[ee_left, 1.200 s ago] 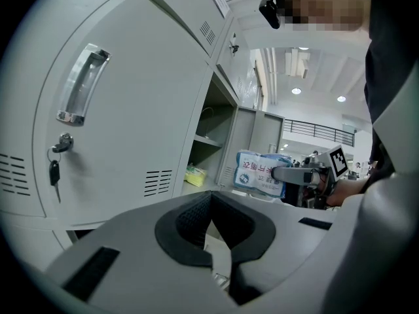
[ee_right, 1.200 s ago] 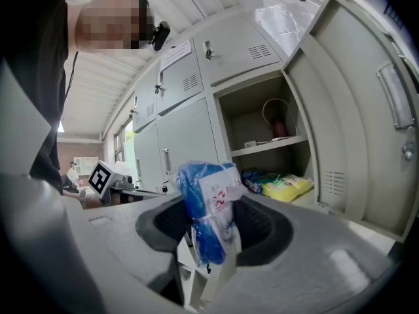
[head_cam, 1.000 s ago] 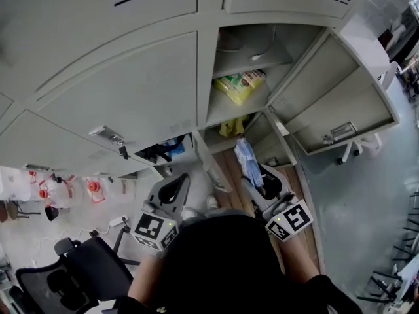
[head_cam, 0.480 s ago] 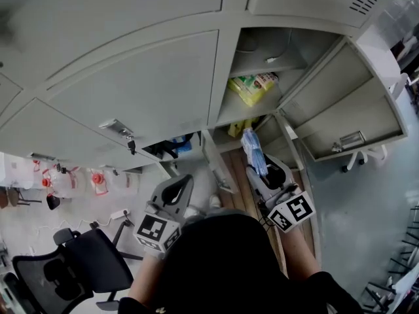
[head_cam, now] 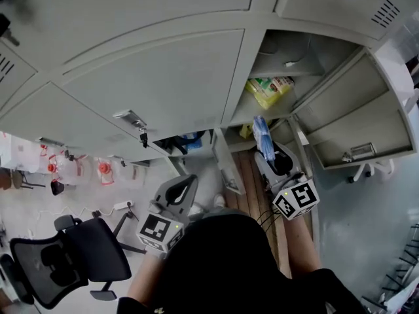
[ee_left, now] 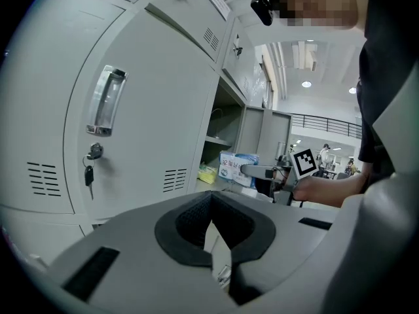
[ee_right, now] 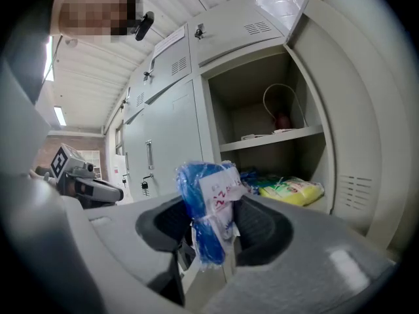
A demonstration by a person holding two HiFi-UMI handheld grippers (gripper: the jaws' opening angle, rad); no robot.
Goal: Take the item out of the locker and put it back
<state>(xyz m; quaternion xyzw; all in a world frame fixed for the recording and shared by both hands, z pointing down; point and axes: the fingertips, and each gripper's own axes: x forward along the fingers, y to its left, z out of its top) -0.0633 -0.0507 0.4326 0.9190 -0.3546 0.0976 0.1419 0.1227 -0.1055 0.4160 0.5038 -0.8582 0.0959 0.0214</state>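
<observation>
Gripping a blue plastic-wrapped packet (ee_right: 208, 205), the right claw (ee_right: 211, 235) faces the open locker (ee_right: 340, 142); the left claw (ee_left: 213, 224) is closed and empty.

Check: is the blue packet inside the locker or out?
Out: the right gripper holds the blue packet before the open locker, short of the yellow pack.

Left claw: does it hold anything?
No, in the left gripper view the left claw is shut, with nothing between its jaws.
</observation>
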